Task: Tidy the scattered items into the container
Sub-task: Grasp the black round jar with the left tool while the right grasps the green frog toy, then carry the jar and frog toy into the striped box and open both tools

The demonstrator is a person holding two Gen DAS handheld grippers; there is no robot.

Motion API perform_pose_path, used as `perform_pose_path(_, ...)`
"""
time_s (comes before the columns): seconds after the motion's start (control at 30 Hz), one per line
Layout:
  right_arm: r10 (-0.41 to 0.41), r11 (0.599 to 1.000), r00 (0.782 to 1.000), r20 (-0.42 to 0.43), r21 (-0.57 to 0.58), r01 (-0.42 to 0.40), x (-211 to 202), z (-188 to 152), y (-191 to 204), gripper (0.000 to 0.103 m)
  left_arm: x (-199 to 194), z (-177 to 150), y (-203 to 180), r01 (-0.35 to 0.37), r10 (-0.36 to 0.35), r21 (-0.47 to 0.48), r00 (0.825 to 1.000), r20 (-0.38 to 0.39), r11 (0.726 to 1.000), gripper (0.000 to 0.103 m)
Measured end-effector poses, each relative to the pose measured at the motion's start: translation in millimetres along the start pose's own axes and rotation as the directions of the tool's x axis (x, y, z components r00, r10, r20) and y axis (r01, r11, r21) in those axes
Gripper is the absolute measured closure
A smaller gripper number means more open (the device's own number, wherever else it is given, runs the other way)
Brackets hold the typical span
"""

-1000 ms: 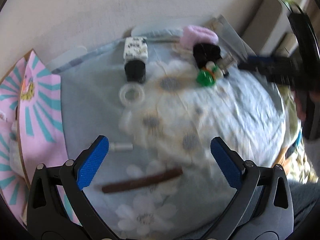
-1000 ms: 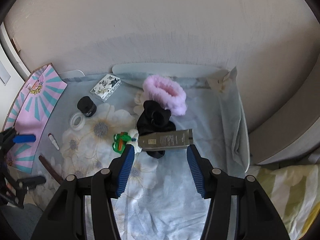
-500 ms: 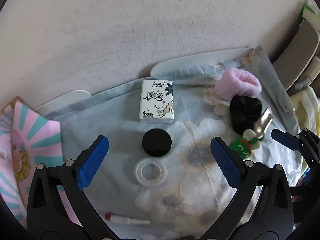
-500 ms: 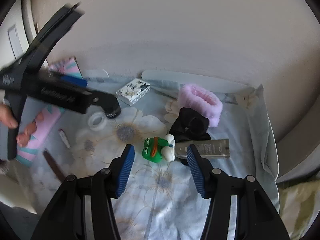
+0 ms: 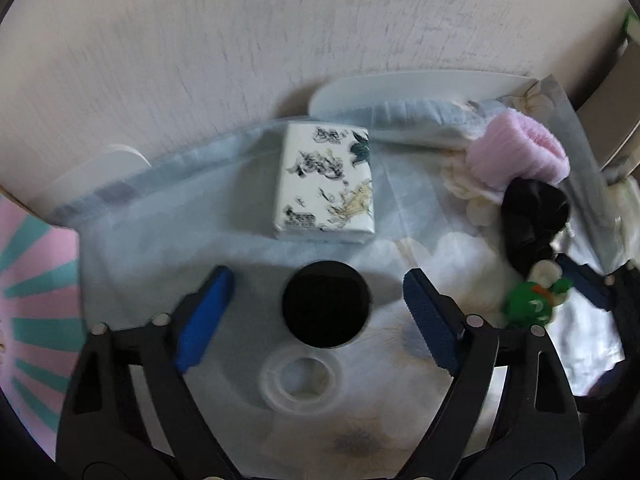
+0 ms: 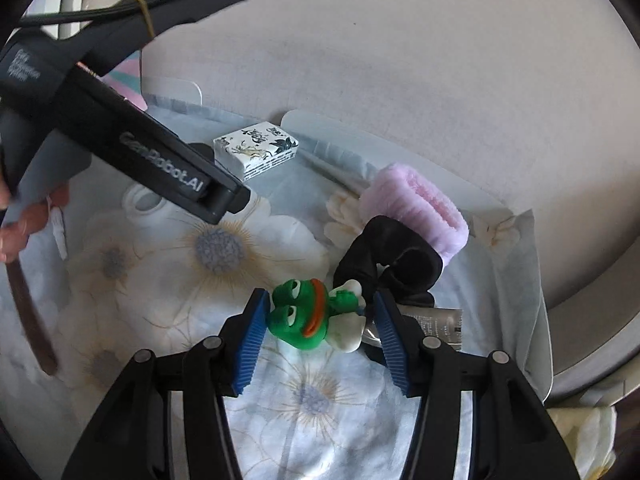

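Left gripper (image 5: 316, 312) has its fingers closing in around the black jar (image 5: 325, 304), which sits dead centre in the left wrist view, but there's a clear gap on both sides so nothing's held yet. Right gripper (image 6: 320, 328) is also closing, and the frog toy (image 6: 316, 314) sits between its blue pads at lower centre of the right wrist view; left pad looks about touching, right one not quite.

Going left to right in the left view: pink-striped box (image 5: 36, 304) at the left edge (my guess is that's the container), tape ring (image 5: 302, 376) just below the jar, tissue pack (image 5: 326, 184) above it, then the pink band (image 5: 520, 152) and black scrunchie (image 5: 532, 216) upper right. All on a floral cloth (image 6: 224, 248).

To do this well I'd keep the jar centred so it doesn't tip, and squeeze the frog's body, clear of the scrunchie and silver sachet (image 6: 440, 322) touching it on the right.
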State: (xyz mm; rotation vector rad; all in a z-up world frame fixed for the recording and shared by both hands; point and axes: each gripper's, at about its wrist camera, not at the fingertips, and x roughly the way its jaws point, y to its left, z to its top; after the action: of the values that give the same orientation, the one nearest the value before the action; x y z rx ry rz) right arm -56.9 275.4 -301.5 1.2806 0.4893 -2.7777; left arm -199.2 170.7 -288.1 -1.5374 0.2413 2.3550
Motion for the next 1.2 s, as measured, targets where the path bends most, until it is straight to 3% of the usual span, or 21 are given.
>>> perform_pose_path(0.13, -0.015, 1.000, 1.000, 0.007, -0.007, 0.015, -2.7, 0.3, -1.3, 0.059, -5.6, -0.5, -2.7, -0.005, 0.004, 0.030, 1.000, 0.024, 1.000, 0.064)
perform_pose_path(0.17, -0.016, 1.000, 1.000, 0.008, -0.005, 0.016, -3.6, 0.4, -1.8, 0.059, -6.4, -0.1, -2.8, -0.006, 0.005, 0.032, 1.000, 0.025, 0.999, 0.070)
perform_pose_path(0.53, -0.053, 0.997, 0.998, 0.046, -0.044, 0.055, -20.9, 10.1, 6.8, 0.060, -45.6, 2.5, 5.9, 0.038, -0.039, 0.017, 0.995, 0.097, 0.999, 0.071)
perform_pose_path(0.73, -0.016, 0.998, 0.993, 0.119, -0.061, 0.024, -53.2, 24.3, 4.3, 0.060, -80.7, 0.6, 16.4, 0.037, -0.036, -0.008, 0.994, 0.102, 0.999, 0.071)
perform_pose_path(0.87, 0.042, 0.999, 0.986, 0.160, -0.031, -0.038, -76.5, 40.3, -2.1, 0.060, -123.5, -6.7, 31.6, 0.045, -0.040, -0.033, 0.989, 0.144, 0.998, 0.071)
perform_pose_path(1.0, 0.124, 0.991, 0.972, 0.198, 0.030, -0.132, -105.1, 63.5, -10.4, 0.060, -165.8, -12.1, 43.1, 0.010, 0.001, -0.058, 0.982, 0.188, 0.998, 0.071)
perform_pose_path(1.2, 0.234, 0.970, 0.932, 0.277, -0.006, -0.241, -131.4, 102.8, 4.2, 0.060, -214.4, -39.6, 83.9, -0.028, 0.069, -0.189, 0.975, 0.212, 0.982, 0.071)
